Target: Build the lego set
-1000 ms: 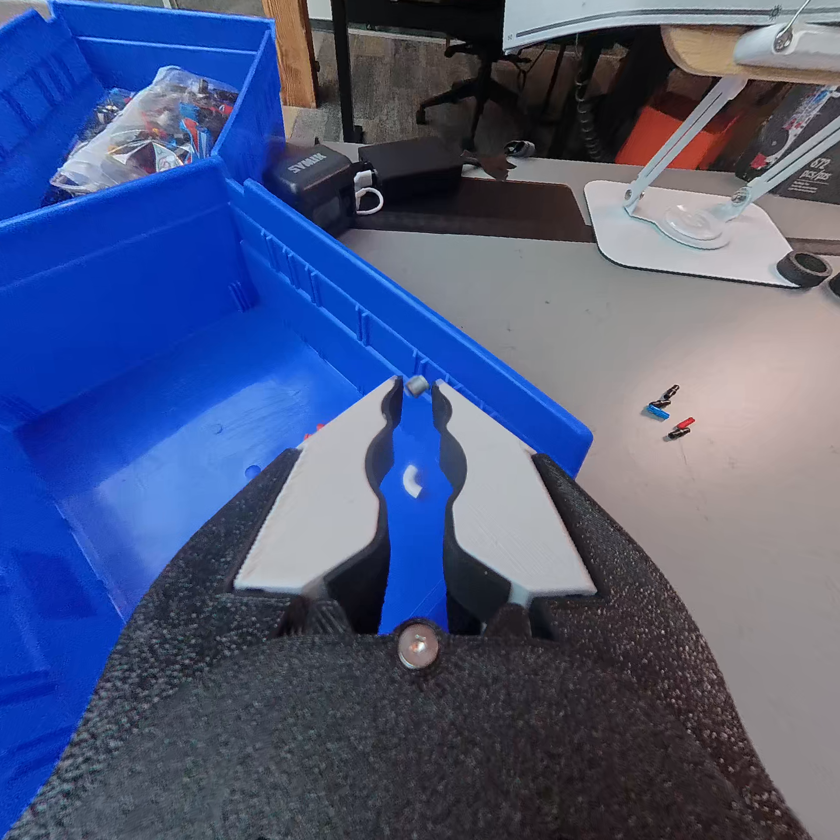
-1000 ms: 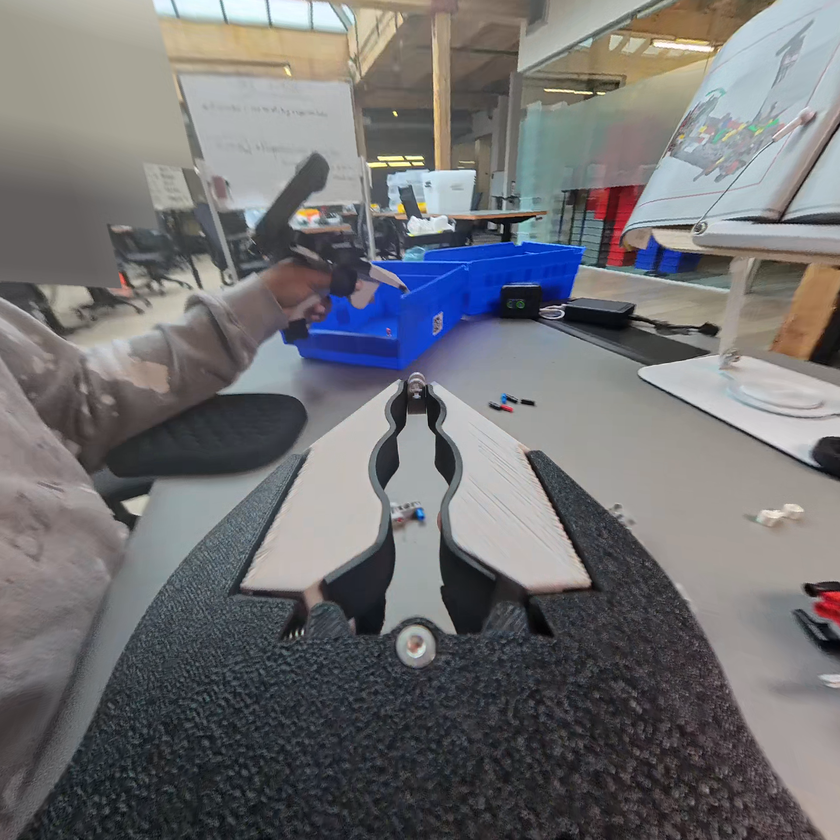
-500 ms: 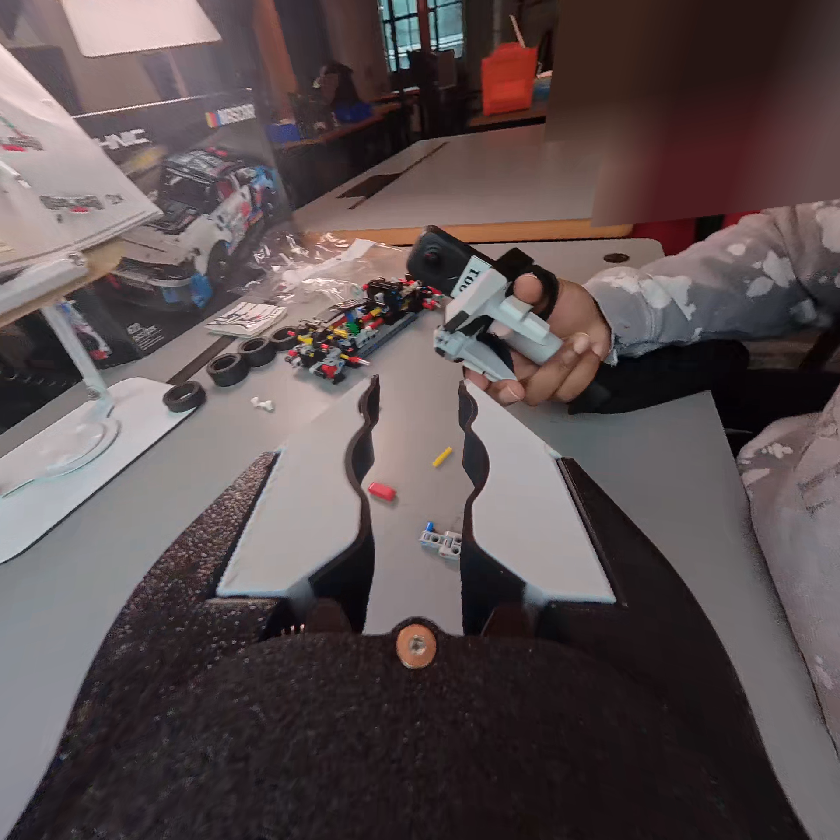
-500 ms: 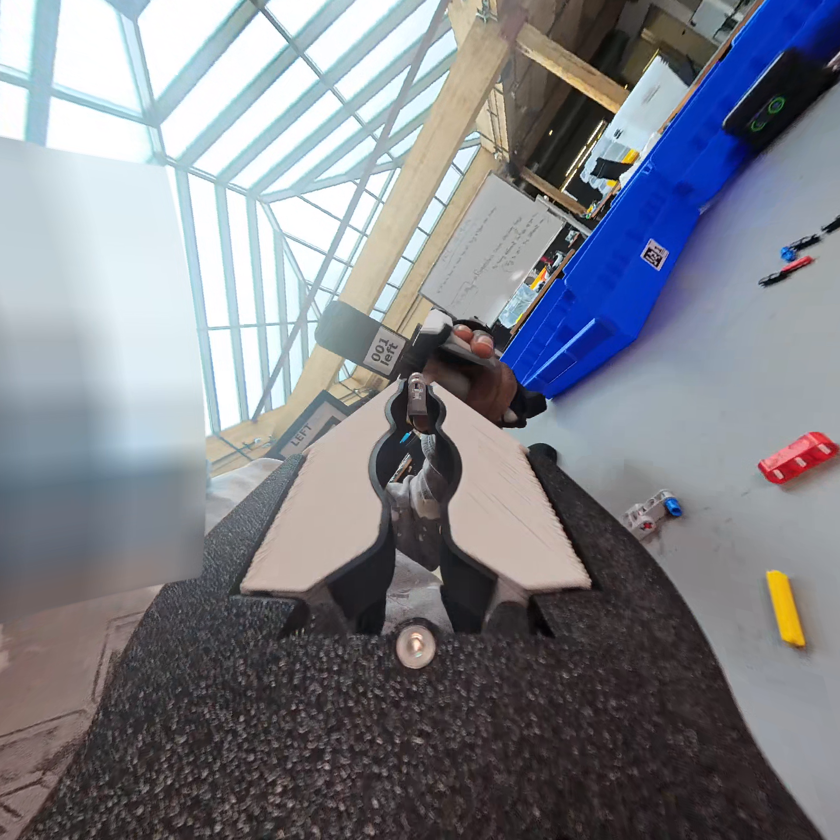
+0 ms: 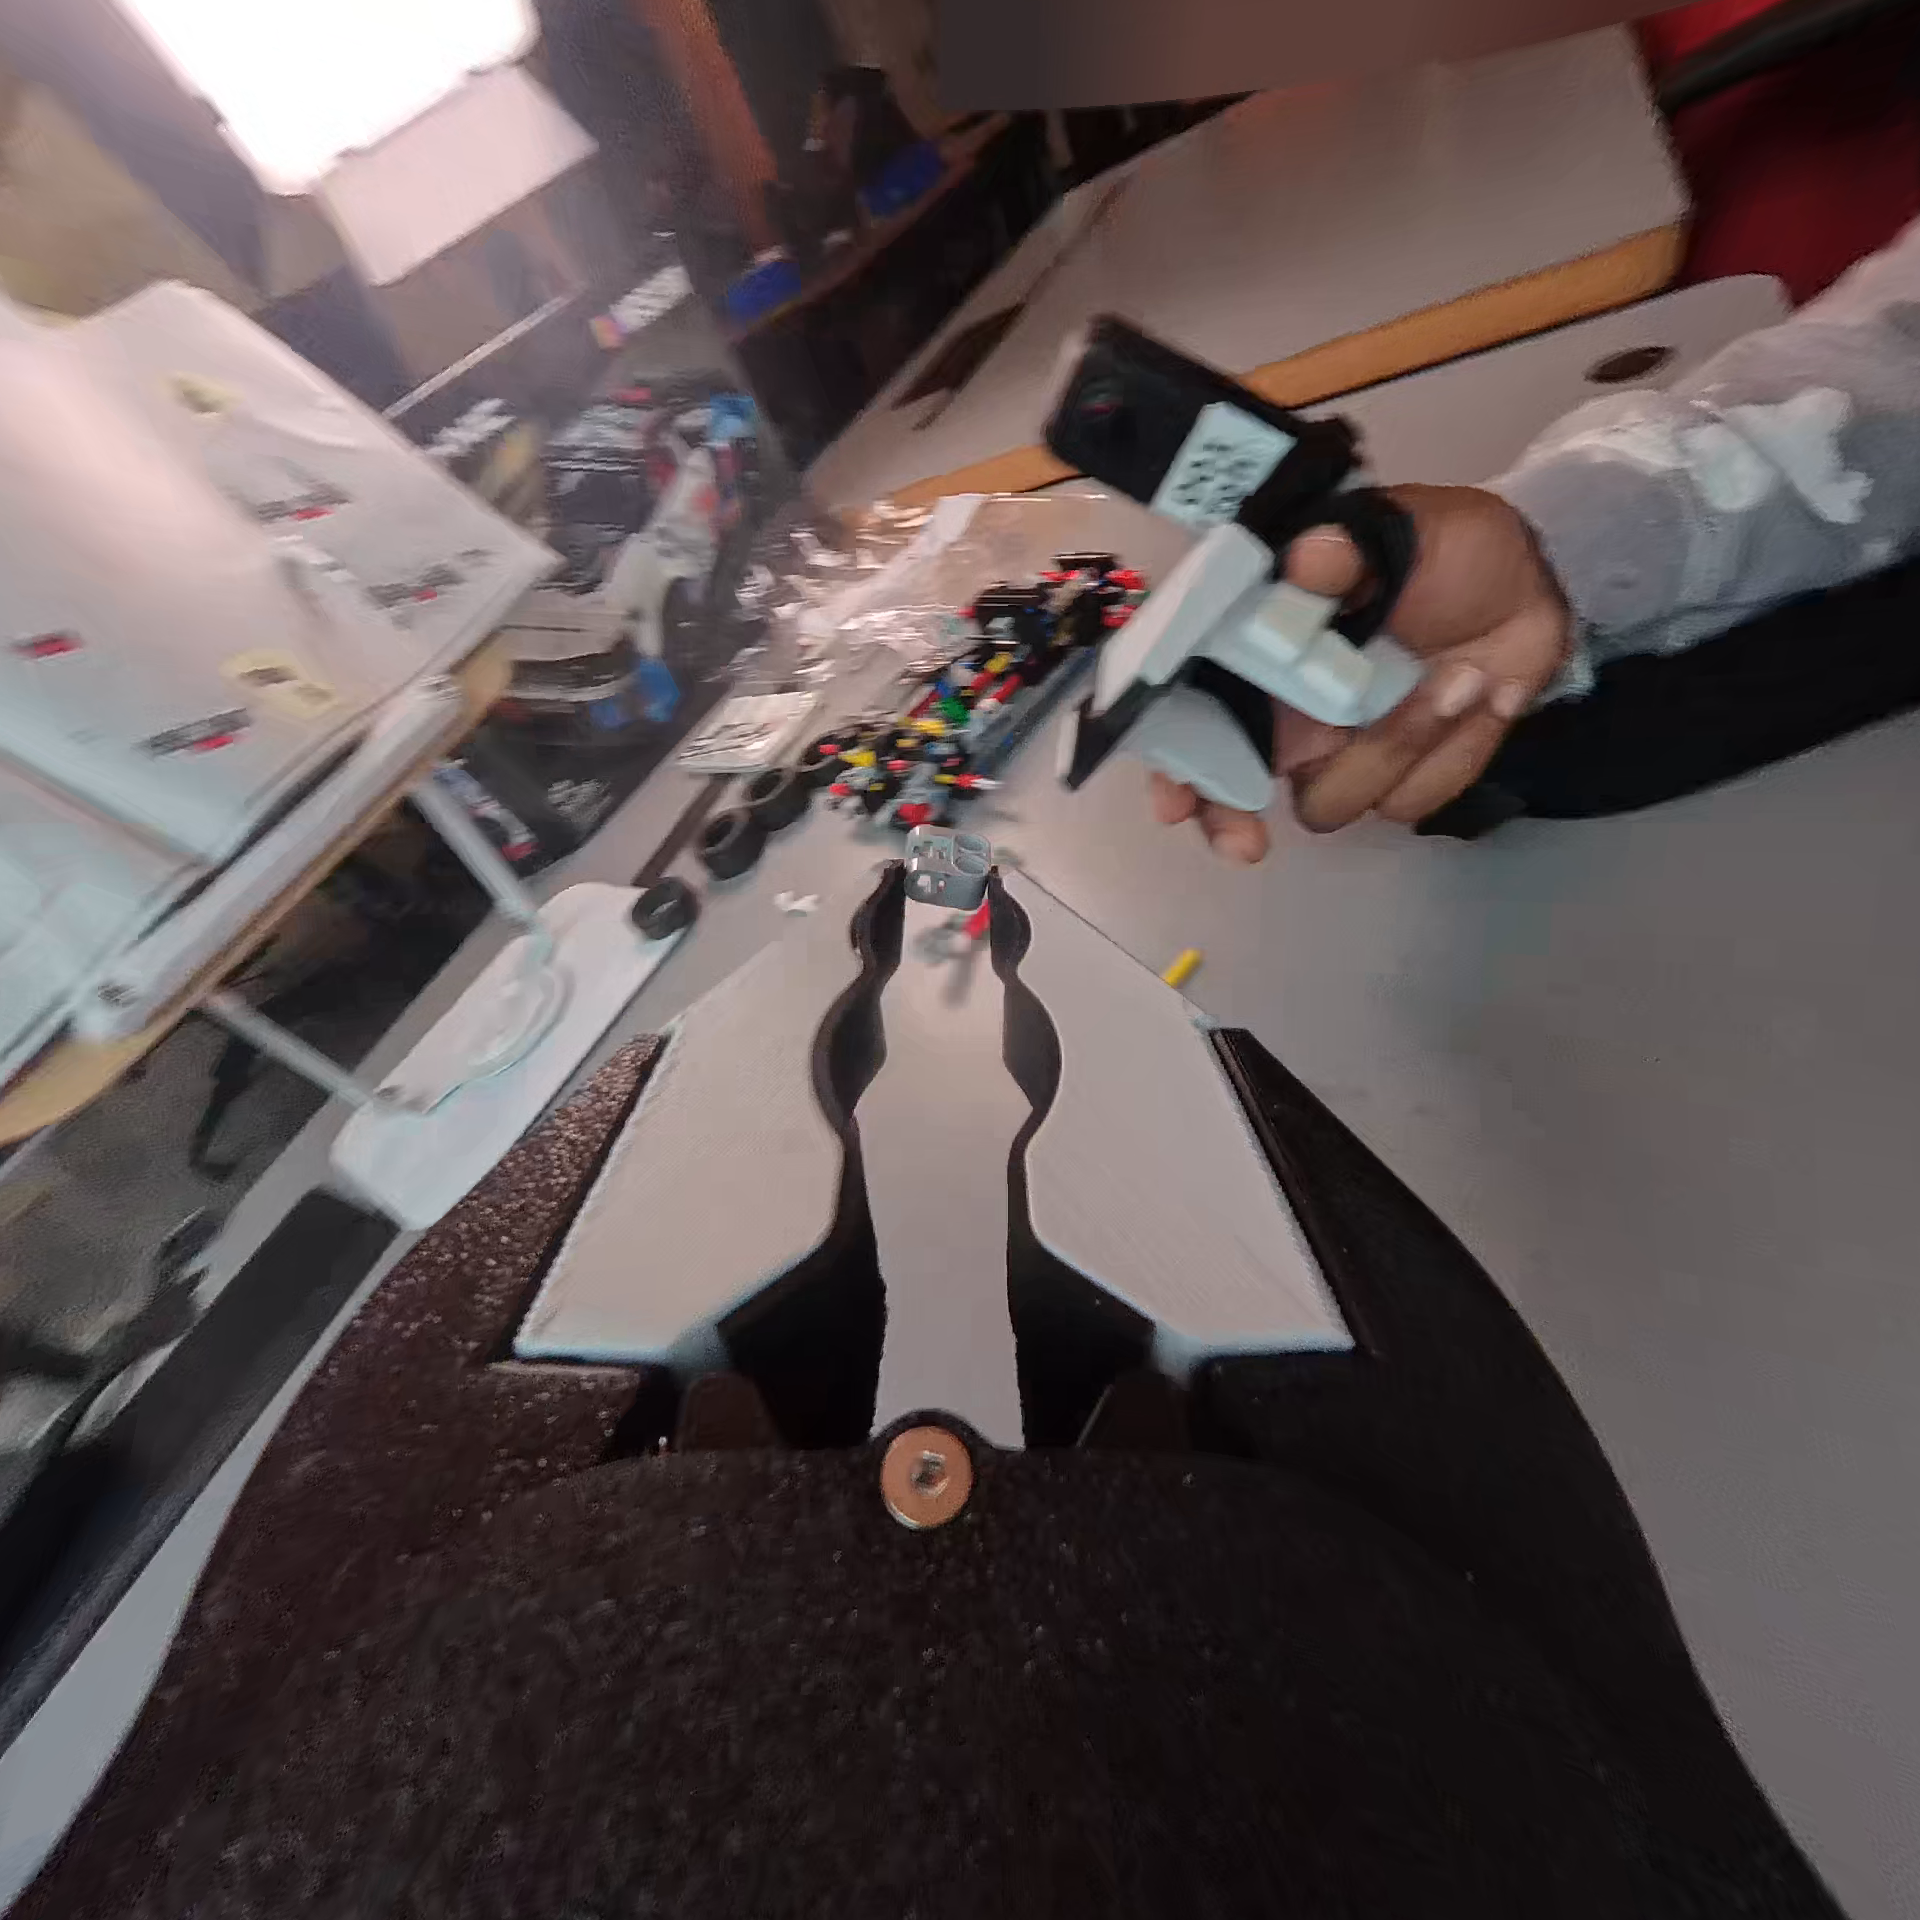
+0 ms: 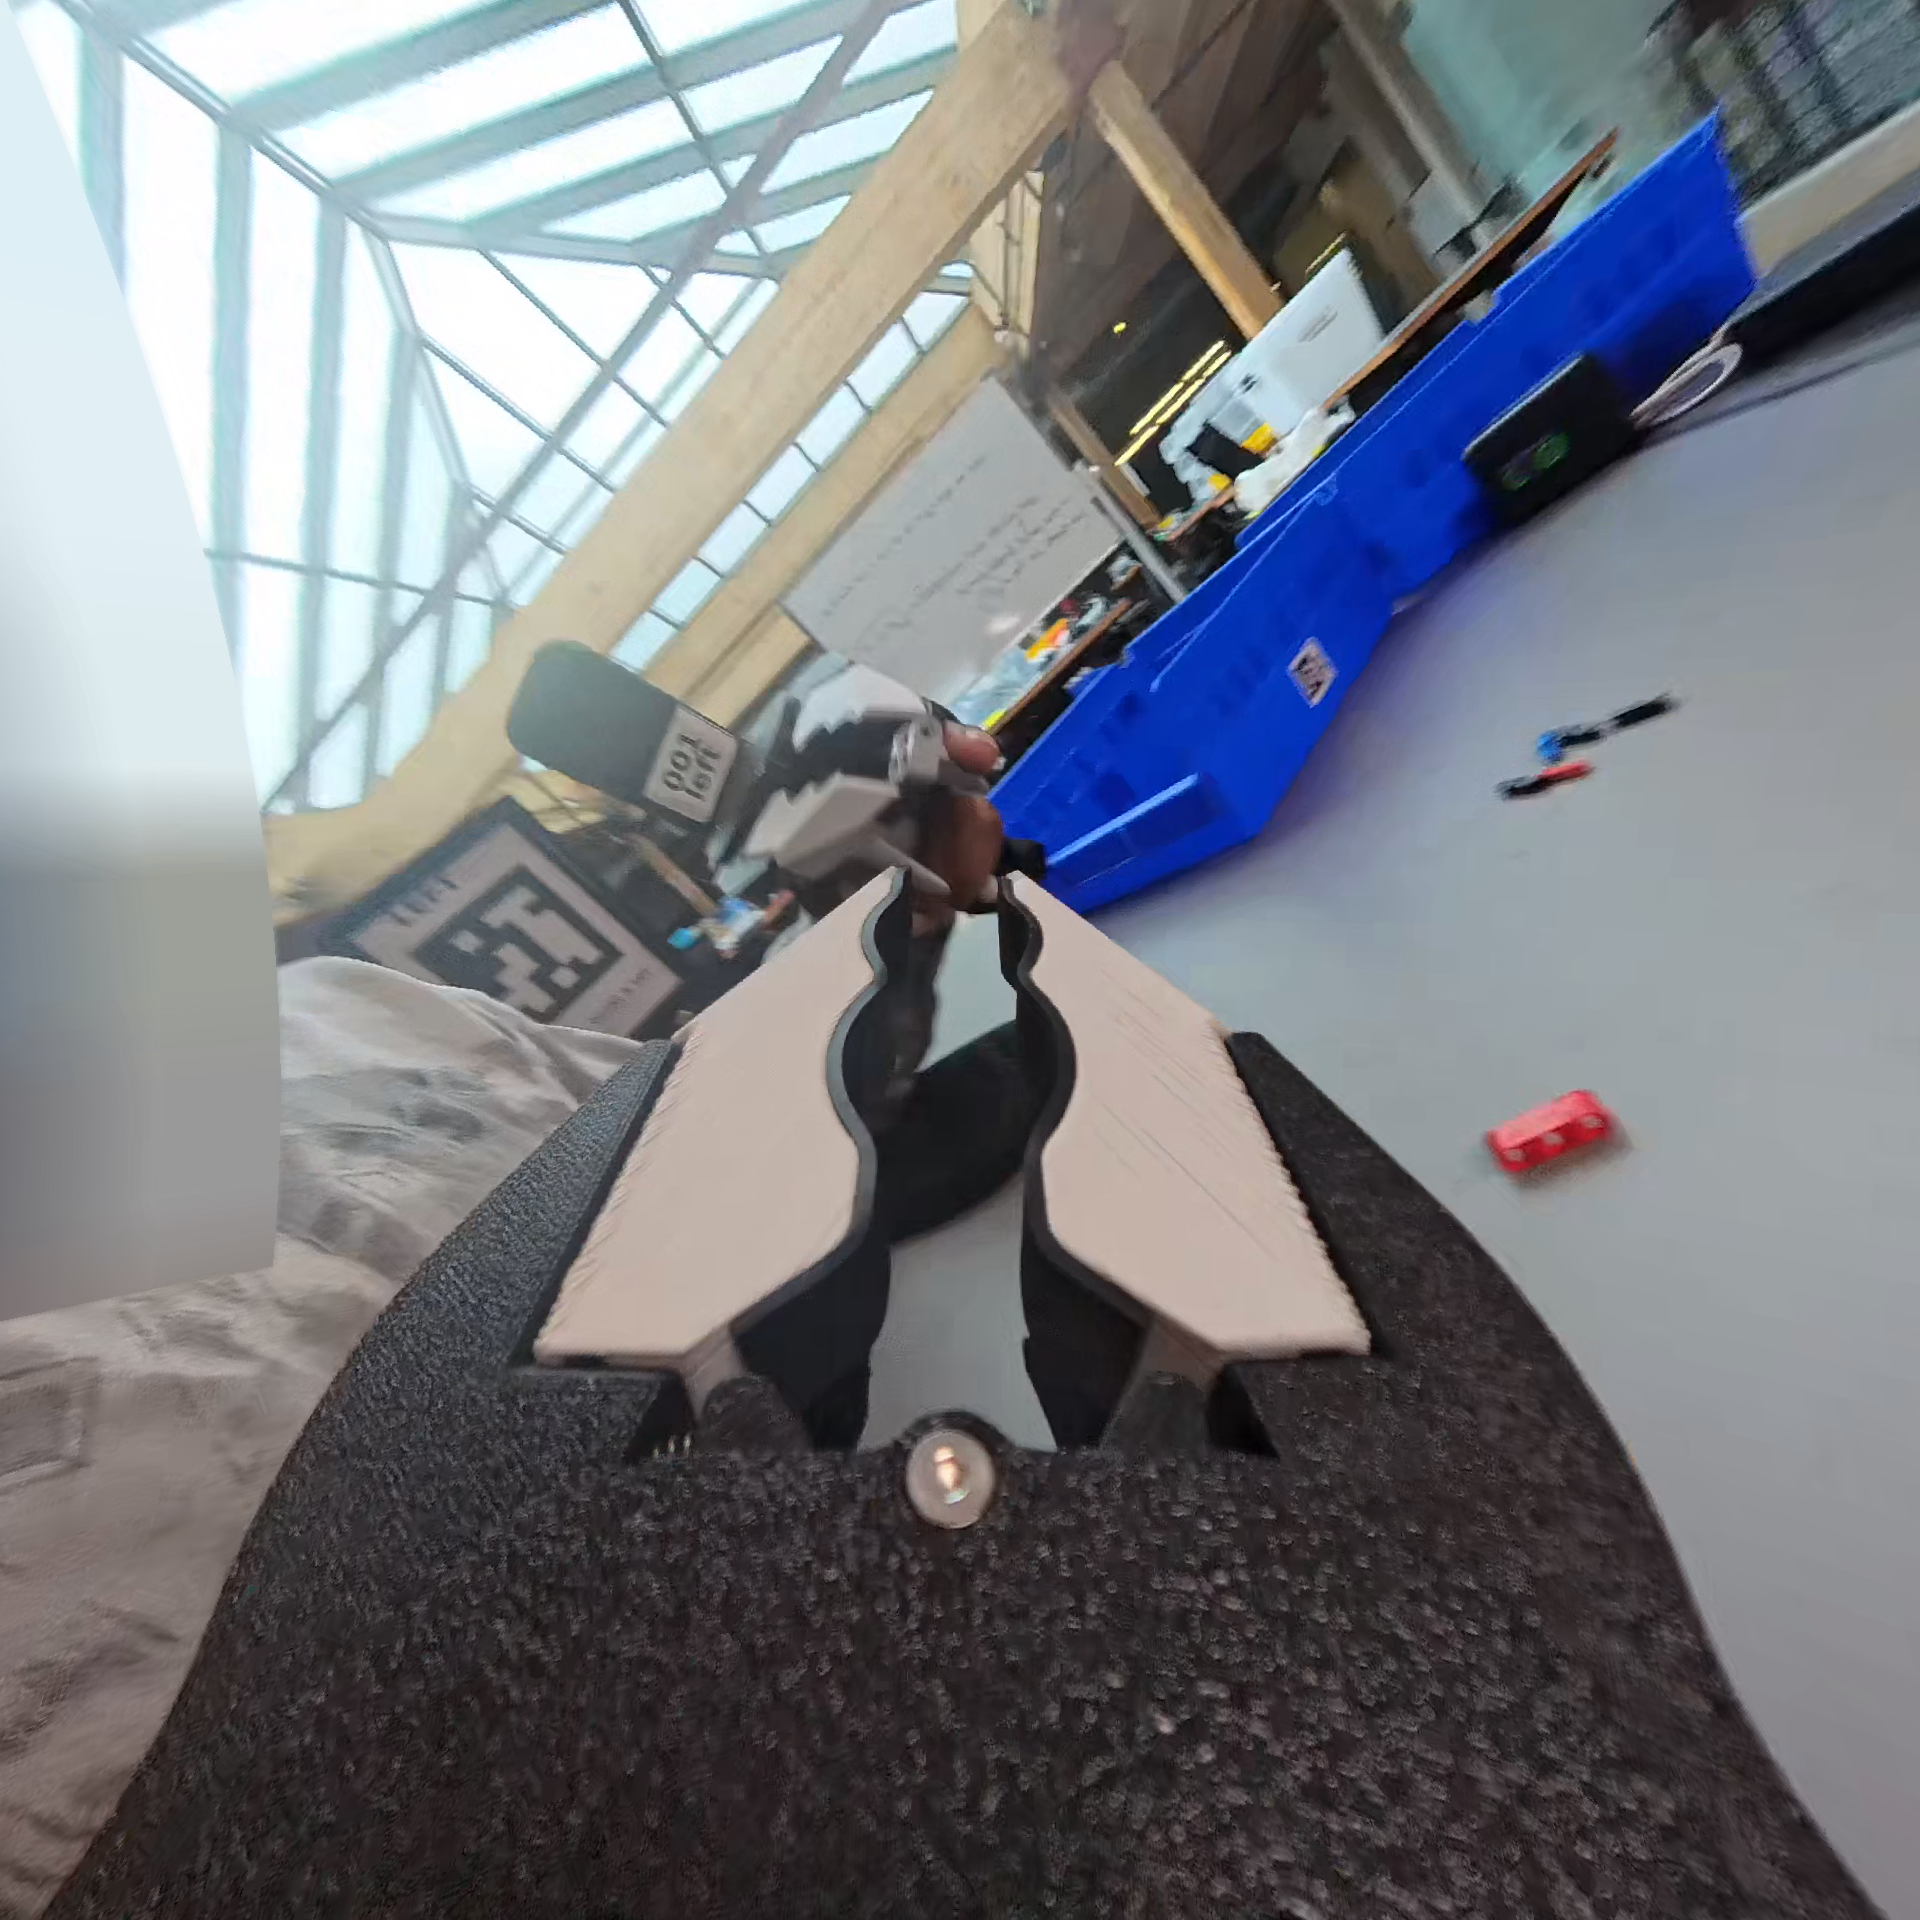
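the left gripper [image 5: 943, 891] is closed on a small grey lego connector [image 5: 945, 864], pinched between its two tips at frame centre of the left wrist view, above the grey table [image 5: 1558, 1195]. just behind the connector a red piece [image 5: 971, 923] lies blurred on the table, and a small yellow piece [image 5: 1180, 966] lies to the right of the tips. farther out, upper centre, the partly built lego chassis [image 5: 977, 707] sits on the table with loose black tyres [image 5: 748, 821] to its left and clear plastic bags [image 5: 883, 582] behind it. at left an open instruction book [image 5: 208, 582] rests on a stand with a white base [image 5: 488, 1049]. at upper right a hand [image 5: 1423, 665] holds the right gripper [image 5: 1091, 748]. in the right wrist view the right gripper [image 6: 951, 894] has its tips narrowly apart with nothing between them. beyond the tips, the other hand [image 6: 961, 821] holds the left gripper [image 6: 914, 753], where the grey connector shows at its tips. at right centre a red lego beam [image 6: 1550, 1130] lies on the table, with small blue, black and red pins [image 6: 1579, 743] farther up. blue bins [image 6: 1351, 623] run along the upper right, and a whiteboard [image 6: 945, 551] stands behind them.
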Demonstrator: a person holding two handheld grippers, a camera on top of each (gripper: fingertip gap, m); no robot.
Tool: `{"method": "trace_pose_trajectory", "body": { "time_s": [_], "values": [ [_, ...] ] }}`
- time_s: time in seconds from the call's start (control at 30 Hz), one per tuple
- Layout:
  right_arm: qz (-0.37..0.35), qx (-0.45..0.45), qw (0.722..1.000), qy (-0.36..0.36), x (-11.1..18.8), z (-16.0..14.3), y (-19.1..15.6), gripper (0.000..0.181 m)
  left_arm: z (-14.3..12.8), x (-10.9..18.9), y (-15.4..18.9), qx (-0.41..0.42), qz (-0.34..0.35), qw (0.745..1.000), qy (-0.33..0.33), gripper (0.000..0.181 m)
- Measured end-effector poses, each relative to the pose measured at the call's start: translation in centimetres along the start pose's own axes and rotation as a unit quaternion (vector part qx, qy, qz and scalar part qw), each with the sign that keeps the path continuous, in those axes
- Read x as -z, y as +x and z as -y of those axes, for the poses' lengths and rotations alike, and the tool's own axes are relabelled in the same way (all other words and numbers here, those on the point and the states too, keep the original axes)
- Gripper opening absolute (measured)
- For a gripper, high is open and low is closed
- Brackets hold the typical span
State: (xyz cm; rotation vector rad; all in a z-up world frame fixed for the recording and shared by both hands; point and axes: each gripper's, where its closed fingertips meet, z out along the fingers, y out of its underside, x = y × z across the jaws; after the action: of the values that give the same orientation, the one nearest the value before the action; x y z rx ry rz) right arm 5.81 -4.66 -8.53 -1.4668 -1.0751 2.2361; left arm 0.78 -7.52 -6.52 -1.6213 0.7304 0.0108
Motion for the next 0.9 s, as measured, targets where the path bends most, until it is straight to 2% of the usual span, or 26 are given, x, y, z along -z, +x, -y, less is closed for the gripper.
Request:
{"method": "trace_pose_trajectory", "body": {
  "time_s": [0.03,0.1,0.13,0.17,0.2,0.27,0.37,0.43,0.5,0.63,0.67,0.73,0.77,0.8,0.87,0.9],
  "values": [
    [-0.035,0.059,0.998,-0.007,0.6,0.5,0.5,0.016,-0.1,1.9,-3.4,0.017,0.073,0.997,-0.005,0.015],
    [-0.11,0.173,0.978,-0.036,1.8,0.9,1.7,0.018,-1.8,7.1,-10.4,0.057,0.235,0.969,-0.043,0.015],
    [-0.137,0.214,0.966,-0.053,2.3,0.9,2.3,0.018,-3.7,9.9,-13.1,0.086,0.297,0.947,-0.083,0.015],
    [-0.154,0.242,0.956,-0.07,2.7,0.7,2.7,0.018,-6.3,12.3,-14.7,0.125,0.331,0.925,-0.136,0.015],
    [-0.164,0.258,0.948,-0.085,2.8,0.5,3.0,0.018,-9.4,14.4,-15.7,0.171,0.351,0.9,-0.194,0.015],
    [-0.17,0.273,0.942,-0.1,2.8,0.1,3.2,0.016,-14.3,17.7,-16.7,0.224,0.389,0.852,-0.269,0.015],
    [-0.163,0.273,0.941,-0.118,2.3,-0.9,3.4,0.015,-19.0,18.9,-15.8,0.259,0.371,0.821,-0.347,0.015],
    [-0.164,0.28,0.937,-0.129,2.2,-1.5,3.5,0.014,-20.3,18.6,-15.3,0.258,0.36,0.819,-0.364,0.016],
    [-0.165,0.288,0.934,-0.134,2.1,-1.7,3.6,0.013,-20.6,18.1,-14.6,0.262,0.337,0.828,-0.365,0.032],
    [-0.165,0.292,0.933,-0.128,2.3,-1.5,3.5,0.009,-18.3,16.9,-11.9,0.291,0.245,0.872,-0.309,0.048],
    [-0.163,0.291,0.934,-0.125,2.4,-1.4,3.5,0.008,-18.3,17.0,-10.9,0.299,0.217,0.874,-0.317,0.051],
    [-0.159,0.287,0.937,-0.123,2.4,-1.3,3.4,0.007,-19.8,17.3,-9.1,0.296,0.18,0.863,-0.369,0.058],
    [-0.158,0.285,0.937,-0.123,2.3,-1.3,3.5,0.007,-21.0,17.5,-8.6,0.279,0.175,0.854,-0.403,0.057],
    [-0.157,0.285,0.937,-0.125,2.3,-1.3,3.5,0.006,-22.1,17.5,-8.1,0.261,0.166,0.848,-0.43,0.048],
    [-0.157,0.287,0.937,-0.127,2.2,-1.5,3.5,0.006,-22.9,17.0,-8.2,0.212,0.166,0.852,-0.449,0.028],
    [-0.159,0.288,0.936,-0.128,2.2,-1.6,3.5,0.006,-22.7,16.6,-8.0,0.2,0.154,0.858,-0.447,0.025]
  ]
}}
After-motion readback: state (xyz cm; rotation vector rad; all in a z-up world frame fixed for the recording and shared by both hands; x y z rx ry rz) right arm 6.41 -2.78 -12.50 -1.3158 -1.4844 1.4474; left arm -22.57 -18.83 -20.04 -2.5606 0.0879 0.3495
